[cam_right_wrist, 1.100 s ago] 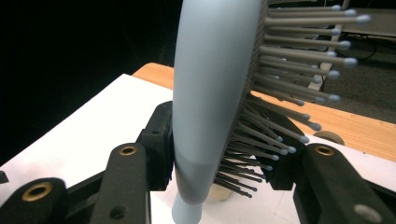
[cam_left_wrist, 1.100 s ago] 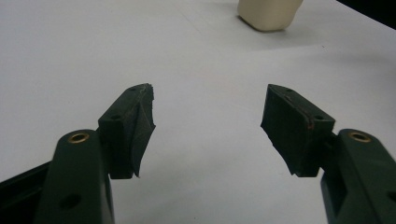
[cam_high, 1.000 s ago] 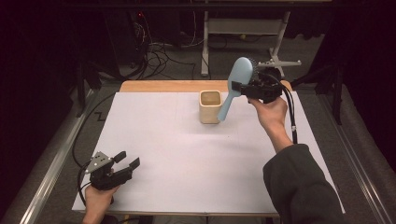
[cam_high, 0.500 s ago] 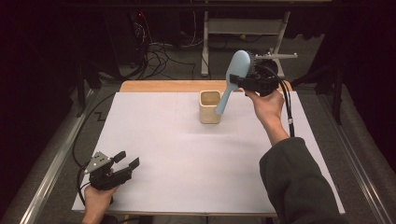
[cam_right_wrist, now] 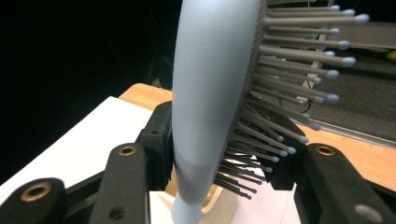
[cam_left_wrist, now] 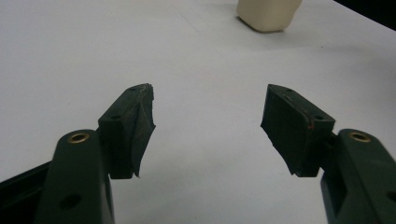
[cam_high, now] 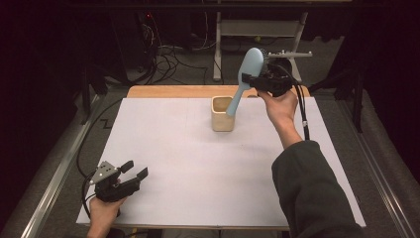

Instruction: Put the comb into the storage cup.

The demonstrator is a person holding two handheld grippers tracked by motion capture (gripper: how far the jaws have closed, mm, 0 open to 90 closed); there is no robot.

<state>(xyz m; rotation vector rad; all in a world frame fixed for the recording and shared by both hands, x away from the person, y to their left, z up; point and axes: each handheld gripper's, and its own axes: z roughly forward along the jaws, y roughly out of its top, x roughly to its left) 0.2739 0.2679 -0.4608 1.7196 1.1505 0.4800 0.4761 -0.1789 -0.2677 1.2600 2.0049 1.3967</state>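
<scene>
Pale-blue plastic marks the hairbrush (cam_high: 243, 79), which we see at upper centre-right of the high view, pinched by the right gripper (cam_high: 253, 81) near the junction of head and handle. In the right gripper view the jaws press on the brush (cam_right_wrist: 212, 93) from both flanks, one against its smooth back and the other in among the bristles, which point toward the right of that frame. The long axis of the brush runs steeply, head up toward the top of the high view and handle slanting down and to the left. The handle tip lies at the mouth of the cream cup (cam_high: 222, 114), which stands upright on the white counter (cam_high: 198, 163) near its far edge; whether the tip is inside the rim or just above it we cannot tell.

We judge that the coming move turns on this one relation: the cup sits directly below and slightly left of the pinched brush, so lowering along the handle's own axis would seat it, provided the tilt is kept within the opening.

At lower left of the high view the left gripper (cam_high: 132, 172) rests low over the counter, well apart from the cup. In the left gripper view its jaws are spread wide with nothing between them, and the cup (cam_left_wrist: 267, 14) appears far off at the top edge. The right hand (cam_high: 281, 106) is much the nearer to the cup.
</scene>
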